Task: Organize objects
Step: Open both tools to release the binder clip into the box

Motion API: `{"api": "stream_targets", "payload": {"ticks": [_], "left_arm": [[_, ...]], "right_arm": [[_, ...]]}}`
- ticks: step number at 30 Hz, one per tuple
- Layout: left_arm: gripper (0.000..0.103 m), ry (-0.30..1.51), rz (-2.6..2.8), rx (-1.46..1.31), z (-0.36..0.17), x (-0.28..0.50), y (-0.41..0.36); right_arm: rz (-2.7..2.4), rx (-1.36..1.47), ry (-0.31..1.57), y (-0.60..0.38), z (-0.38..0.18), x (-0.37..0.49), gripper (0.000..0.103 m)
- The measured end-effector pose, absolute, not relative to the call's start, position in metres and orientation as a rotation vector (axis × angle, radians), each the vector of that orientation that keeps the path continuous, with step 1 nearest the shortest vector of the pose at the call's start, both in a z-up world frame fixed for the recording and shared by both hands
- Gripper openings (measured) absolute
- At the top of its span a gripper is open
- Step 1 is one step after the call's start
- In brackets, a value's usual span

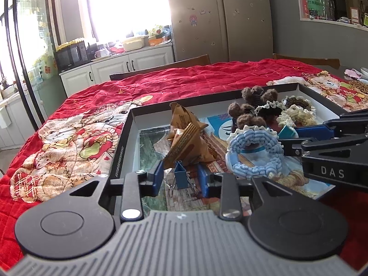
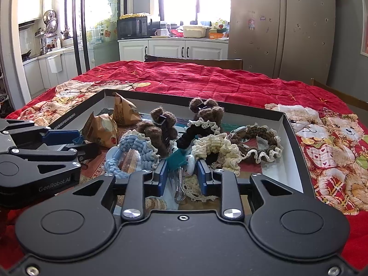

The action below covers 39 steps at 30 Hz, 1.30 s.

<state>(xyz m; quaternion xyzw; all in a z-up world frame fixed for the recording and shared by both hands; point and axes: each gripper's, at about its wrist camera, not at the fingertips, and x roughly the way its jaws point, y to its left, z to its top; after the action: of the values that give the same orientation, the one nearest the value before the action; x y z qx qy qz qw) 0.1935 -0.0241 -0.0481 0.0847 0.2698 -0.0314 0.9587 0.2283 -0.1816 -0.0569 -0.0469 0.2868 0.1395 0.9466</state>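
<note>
Sorting binder clips in the tray

Your left gripper stands open around the blue binder clip, not pressing; your right gripper pinches the teal binder clip. Next, place it.

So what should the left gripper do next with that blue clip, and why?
Probably ease the left gripper straight back from the blue binder clip. It stands on the tray floor between the fingers, a gap showing on each side, so it looks set down; a straight retreat should avoid tipping it.
</note>
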Motion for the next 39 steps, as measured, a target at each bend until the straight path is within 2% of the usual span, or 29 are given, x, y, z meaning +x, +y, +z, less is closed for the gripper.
{"api": "stream_targets", "payload": {"ticks": [10, 30, 39], "left_arm": [[0.060, 0.539, -0.071, 0.176, -0.045, 0.190, -0.025], [0.072, 0.509, -0.070, 0.162, -0.024, 0.174, -0.023], [0.081, 0.491, -0.064, 0.167, -0.009, 0.157, -0.024]], "right_arm": [[0.286, -0.084, 0.568, -0.184, -0.053, 0.224, 0.030], [0.289, -0.072, 0.516, -0.188, -0.025, 0.202, 0.036], [0.273, -0.064, 0.485, -0.193, -0.004, 0.181, 0.047]]}}
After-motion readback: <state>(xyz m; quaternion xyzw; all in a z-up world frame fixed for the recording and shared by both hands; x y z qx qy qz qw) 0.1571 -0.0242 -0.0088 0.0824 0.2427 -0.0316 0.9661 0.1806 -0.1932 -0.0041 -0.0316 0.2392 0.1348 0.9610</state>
